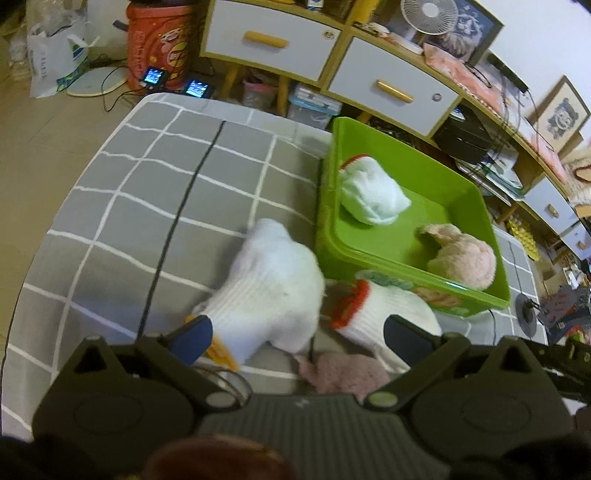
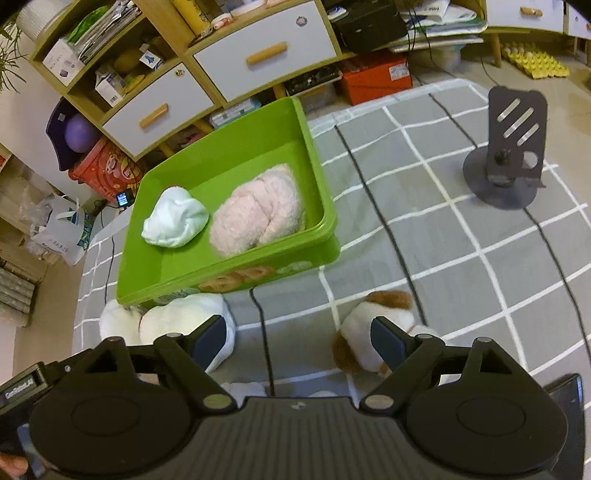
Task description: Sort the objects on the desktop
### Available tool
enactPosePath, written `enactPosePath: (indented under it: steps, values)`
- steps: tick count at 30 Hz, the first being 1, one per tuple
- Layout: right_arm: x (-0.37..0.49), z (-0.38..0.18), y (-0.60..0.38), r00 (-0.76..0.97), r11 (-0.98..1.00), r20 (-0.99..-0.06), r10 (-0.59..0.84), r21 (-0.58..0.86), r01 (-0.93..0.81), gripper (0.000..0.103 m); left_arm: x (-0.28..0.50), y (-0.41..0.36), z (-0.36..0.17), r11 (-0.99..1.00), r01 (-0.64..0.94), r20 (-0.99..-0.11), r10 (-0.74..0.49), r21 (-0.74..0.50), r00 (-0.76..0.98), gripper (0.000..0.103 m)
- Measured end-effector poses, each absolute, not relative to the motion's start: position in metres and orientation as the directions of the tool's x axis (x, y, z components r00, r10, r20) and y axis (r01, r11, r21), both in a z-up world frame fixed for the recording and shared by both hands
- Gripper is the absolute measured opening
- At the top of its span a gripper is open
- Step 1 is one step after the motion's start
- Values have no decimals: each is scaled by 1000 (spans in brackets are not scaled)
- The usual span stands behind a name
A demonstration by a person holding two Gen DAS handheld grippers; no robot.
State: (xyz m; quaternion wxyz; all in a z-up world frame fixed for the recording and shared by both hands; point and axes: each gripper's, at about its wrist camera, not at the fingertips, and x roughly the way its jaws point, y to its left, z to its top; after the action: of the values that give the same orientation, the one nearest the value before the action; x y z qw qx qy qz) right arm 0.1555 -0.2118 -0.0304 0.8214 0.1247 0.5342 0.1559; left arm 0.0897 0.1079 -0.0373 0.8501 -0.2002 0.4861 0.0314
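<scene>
Left claw [image 1: 299, 339] spread wide, pads apart and pressing on nothing, hanging just above a heap of socks at the near edge of the table [image 1: 110, 206]. Right claw [image 2: 299, 339] likewise gaping, nothing pinched between its pads, tilted down over bare cloth with a black cable [image 2: 264, 332] running between the fingers.

Table draped in a grey cloth crossed by thin white lines. Beyond it, white drawers with wooden handles [image 1: 391, 81], a red printed drum [image 1: 159, 48] on the floor, a white fan [image 1: 428, 18] and framed pictures on top of the cabinet. Shelves of boxes and papers [image 2: 99, 44] far left in the right wrist view, and a dark metal stand on a round base [image 2: 506, 158] far right on the cloth.

Green bin [image 1: 461, 299] at the far side of the table, open-topped, biscuit print on its near wall. Inside: a rolled white sock bundle [image 1: 369, 195] showing a red cuff, and a fluffy pink sock bundle [image 1: 465, 258] against the right wall, the two apart.

Outside, touching the bin's near wall: a plain white ribbed sock [image 1: 273, 291], blurred, and beside it on the right a white sock with a red cuff [image 1: 373, 314]. Loose pink fluffy sock [image 1: 343, 373] nearest, below both. Brown-and-white fluffy sock [image 2: 369, 332] lying alone on the cloth, partly behind the right claw's right finger.
</scene>
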Motion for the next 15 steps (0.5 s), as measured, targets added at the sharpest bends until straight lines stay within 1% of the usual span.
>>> enactPosePath:
  steps: [15]
  values:
    - [160,-49,-136,303,889,-836,458,430,-160,86,102,129,-64,907,-284,-855,-136,-311,501,101]
